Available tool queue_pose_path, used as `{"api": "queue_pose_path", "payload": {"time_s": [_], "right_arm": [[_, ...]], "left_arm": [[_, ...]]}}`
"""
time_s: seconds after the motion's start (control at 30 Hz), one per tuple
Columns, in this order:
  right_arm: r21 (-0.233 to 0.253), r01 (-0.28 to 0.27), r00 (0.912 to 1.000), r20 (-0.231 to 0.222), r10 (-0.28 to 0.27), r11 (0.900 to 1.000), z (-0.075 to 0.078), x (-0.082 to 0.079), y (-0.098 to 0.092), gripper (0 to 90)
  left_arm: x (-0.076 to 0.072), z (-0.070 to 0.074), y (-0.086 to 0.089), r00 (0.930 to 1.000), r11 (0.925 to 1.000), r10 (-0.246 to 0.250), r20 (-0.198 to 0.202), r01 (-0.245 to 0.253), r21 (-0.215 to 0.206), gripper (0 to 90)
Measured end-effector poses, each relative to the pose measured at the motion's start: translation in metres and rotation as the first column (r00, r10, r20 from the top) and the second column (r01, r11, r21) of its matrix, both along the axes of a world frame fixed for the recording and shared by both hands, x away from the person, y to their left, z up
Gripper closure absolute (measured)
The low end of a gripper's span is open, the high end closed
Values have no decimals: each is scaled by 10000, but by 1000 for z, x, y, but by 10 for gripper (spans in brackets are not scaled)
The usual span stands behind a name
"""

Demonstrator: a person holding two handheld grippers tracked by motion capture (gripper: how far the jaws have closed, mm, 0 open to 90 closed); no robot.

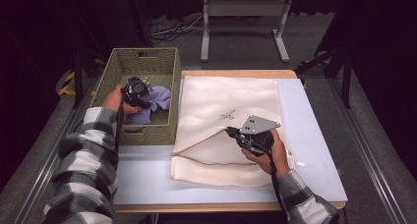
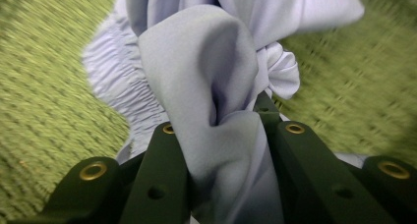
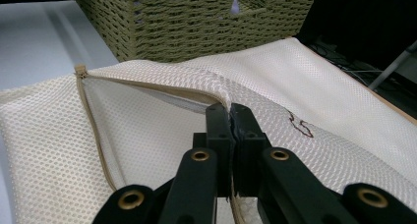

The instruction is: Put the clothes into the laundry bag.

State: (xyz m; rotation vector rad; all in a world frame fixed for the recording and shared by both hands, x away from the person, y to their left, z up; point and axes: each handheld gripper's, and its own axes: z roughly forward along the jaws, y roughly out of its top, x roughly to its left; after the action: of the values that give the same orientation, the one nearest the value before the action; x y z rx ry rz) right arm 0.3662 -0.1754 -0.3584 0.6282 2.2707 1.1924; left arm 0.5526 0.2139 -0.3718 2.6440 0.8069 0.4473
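Left gripper (image 2: 221,130): I'm pinching the lavender cloth (image 2: 206,76) inside the wicker basket (image 1: 162,130).
Right gripper (image 3: 231,117): I'm clamping the mesh laundry bag (image 3: 162,135) opening beside the basket.
Writing: the bag's small dark mark (image 3: 301,126) is unreadable.

Lilac cloth (image 2: 216,86), olive woven basket (image 1: 114,69), cream mesh bag (image 1: 221,111), seemingly embroidered.

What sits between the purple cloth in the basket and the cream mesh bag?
In the high view, the basket's right wall stands between the purple cloth, held by the left tool, and the mesh bag. Basket and bag lie side by side.
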Motion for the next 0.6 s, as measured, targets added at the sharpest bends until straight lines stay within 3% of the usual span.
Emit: {"api": "queue_pose_path", "payload": {"time_s": [0.13, 0.27, 0.37, 0.4, 0.53, 0.57, 0.6], "right_arm": [[-9, 1, 10000, 16, -1, 10000, -1, 1, -1, 883], [38, -32, 10000, 17, 32, 10000, -1, 3, -1, 883], [75, -59, 10000, -5, 59, 10000, -1, 3, -1, 883], [78, -61, 10000, 11, 60, 10000, -1, 4, -1, 883], [82, -40, 10000, 44, 40, 10000, -1, 4, 0, 883], [82, -40, 10000, 44, 40, 10000, -1, 4, 0, 883], [84, -31, 10000, 64, 31, 10000, -1, 5, -1, 883]], "left_arm": [[-12, 12, 7, 9977, 9945, 374, 565, -316, -997, 767], [-26, 18, 10, 9938, 9877, 515, 989, -360, -1523, 769], [-37, 24, 14, 9883, 9767, 712, 1349, -417, -2103, 769], [-41, 26, 16, 9860, 9695, 865, 1428, -503, -2400, 769], [-57, 34, 22, 9795, 9553, 923, 1790, -364, -2934, 770], [-57, 34, 22, 9795, 9553, 923, 1790, -364, -2934, 771], [-64, 36, 24, 9764, 9480, 964, 1935, -307, -3169, 771]]}}
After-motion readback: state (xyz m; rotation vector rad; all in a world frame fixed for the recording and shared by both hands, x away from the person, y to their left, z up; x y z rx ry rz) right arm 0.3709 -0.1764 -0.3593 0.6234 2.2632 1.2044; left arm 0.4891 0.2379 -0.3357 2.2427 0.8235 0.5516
